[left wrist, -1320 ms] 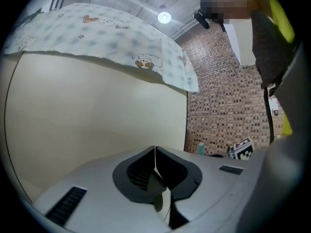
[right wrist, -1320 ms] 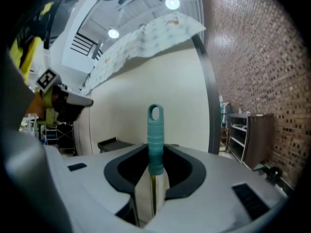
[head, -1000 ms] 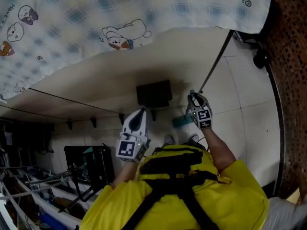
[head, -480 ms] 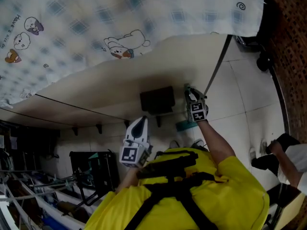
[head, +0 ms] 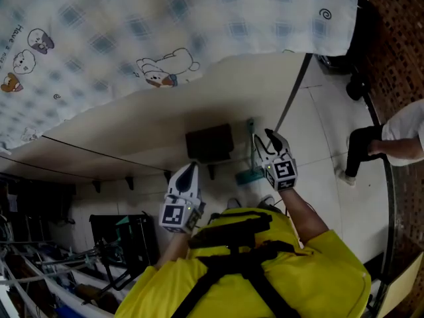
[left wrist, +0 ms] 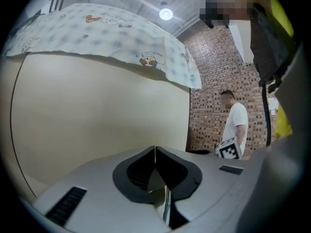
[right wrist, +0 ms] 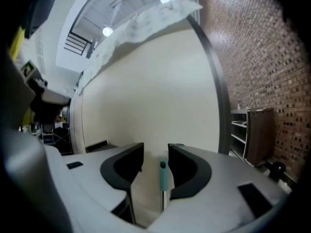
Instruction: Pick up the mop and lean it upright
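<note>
The mop stands upright against the cream wall, its teal-topped handle (head: 251, 140) rising from the teal mop head (head: 247, 175) on the floor. My right gripper (head: 262, 138) is at the top of the handle. Its jaws are opening, and the teal grip (right wrist: 163, 176) stands free between them, close to the right jaw, with no pad pressing on it. My left gripper (head: 189, 171) hangs lower and to the left, away from the mop. Its jaws (left wrist: 154, 152) are shut with nothing in them.
A checked cloth with cartoon prints (head: 132, 32) hangs over the wall's top. A thin black pole (head: 295, 91) leans nearby, and a black box (head: 210, 142) sits at the wall's foot. A person in a white shirt (head: 397, 138) stands by the brick wall (head: 397, 45). Dark racks (head: 126, 224) stand at the lower left.
My right gripper's jaws have spread and let go of the mop handle, which stays against the wall. The person in white has walked further into view on the right.
</note>
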Demonstrator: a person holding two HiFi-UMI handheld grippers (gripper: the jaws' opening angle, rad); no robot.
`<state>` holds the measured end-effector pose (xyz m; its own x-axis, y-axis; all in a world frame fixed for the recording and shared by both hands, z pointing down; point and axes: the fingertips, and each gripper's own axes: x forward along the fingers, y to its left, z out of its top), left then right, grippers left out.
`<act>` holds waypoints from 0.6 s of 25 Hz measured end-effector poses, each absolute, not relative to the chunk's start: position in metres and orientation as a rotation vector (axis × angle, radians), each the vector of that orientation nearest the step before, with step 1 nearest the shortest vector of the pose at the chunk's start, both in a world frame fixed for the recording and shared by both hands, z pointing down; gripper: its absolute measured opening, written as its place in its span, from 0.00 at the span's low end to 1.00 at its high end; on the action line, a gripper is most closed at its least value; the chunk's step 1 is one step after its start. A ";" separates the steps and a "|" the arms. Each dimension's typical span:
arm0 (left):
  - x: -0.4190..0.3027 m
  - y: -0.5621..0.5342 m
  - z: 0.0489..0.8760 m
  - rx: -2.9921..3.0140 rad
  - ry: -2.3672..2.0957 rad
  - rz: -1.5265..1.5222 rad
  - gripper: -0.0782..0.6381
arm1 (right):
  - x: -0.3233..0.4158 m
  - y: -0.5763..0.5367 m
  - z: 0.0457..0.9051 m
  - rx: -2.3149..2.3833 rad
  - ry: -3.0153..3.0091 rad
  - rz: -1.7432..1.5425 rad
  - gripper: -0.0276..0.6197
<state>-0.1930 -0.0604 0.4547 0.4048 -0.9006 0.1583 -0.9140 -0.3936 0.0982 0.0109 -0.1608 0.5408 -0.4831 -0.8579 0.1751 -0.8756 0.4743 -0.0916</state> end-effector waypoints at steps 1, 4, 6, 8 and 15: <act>-0.191 -0.063 0.451 2.490 -1.618 0.100 0.13 | 0.017 -0.149 0.517 1.548 -2.641 0.258 0.30; -0.185 -0.070 0.441 2.512 -1.601 0.052 0.13 | 0.035 -0.115 0.447 1.568 -2.718 0.211 0.25; -0.181 -0.072 0.437 2.529 -1.584 0.048 0.13 | 0.046 -0.096 0.407 1.586 -2.761 0.178 0.25; -0.175 -0.075 0.429 2.546 -1.563 0.026 0.13 | 0.056 -0.080 0.375 1.615 -2.808 0.144 0.22; -0.159 -0.086 0.418 2.604 -1.504 0.003 0.13 | 0.073 -0.056 0.354 1.684 -2.872 0.207 0.05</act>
